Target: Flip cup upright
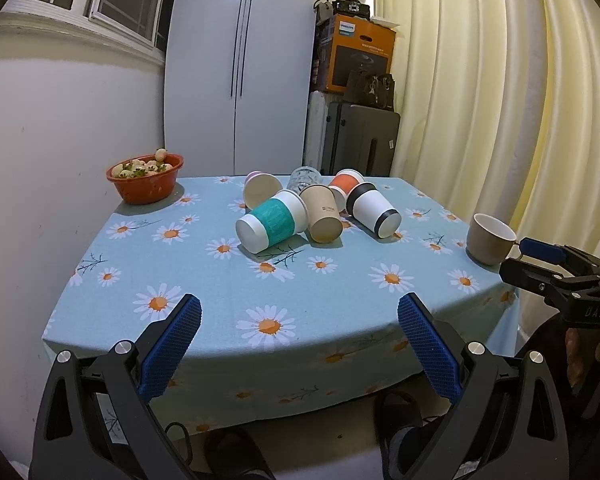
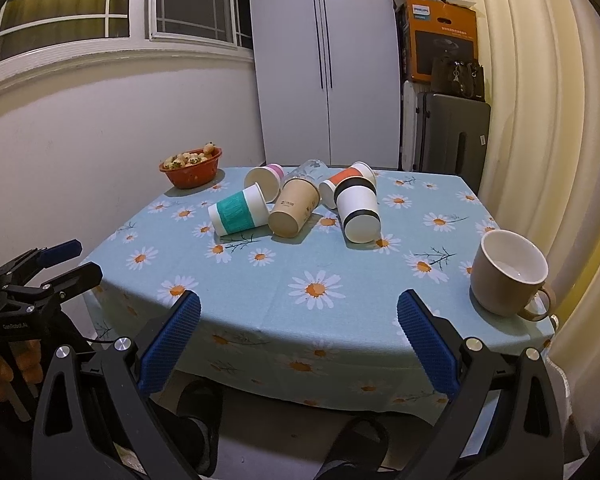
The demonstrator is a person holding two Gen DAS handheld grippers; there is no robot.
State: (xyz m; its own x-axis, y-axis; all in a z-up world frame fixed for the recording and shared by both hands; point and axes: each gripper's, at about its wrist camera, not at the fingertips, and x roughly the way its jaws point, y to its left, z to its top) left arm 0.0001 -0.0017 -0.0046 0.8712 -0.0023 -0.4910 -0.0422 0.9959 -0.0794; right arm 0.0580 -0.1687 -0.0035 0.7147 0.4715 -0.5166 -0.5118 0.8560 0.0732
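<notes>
Nearest the lens are the two hand-held grippers. The left hand-held gripper [image 1: 299,322] and the right hand-held gripper [image 2: 299,320] both hover off the near edge of the table [image 1: 220,304], each with its blue ribbed pads spread wide and nothing between them.

Taking the teal-banded white paper cup [image 1: 271,221] as the landmark: the table under it is covered with a pale blue cloth printed with daisies. Far left of that cup, at the back corner, sits a red plastic bowl [image 1: 145,178] filled with small pale fruit. Far right, at the table's edge, stands a beige ceramic mug [image 2: 508,273], upright already, its handle toward the right hand-held gripper.

The cups to be righted lie in one heap at mid-table. The teal-banded cup lies on its side, base toward the cameras, long axis running away and to the right. Just right of it and touching is a plain brown paper cup [image 1: 323,213], then a white paper cup with black bands [image 1: 374,208], both on their sides. Behind lie a pink-rimmed white cup [image 1: 260,190], an orange-banded cup [image 1: 345,182] and a clear glass tumbler [image 1: 305,178].

The heap lies straight ahead of both grippers, well apart from them. The left one looks nearer the teal-banded cup, the right nearer the black-banded one.
</notes>
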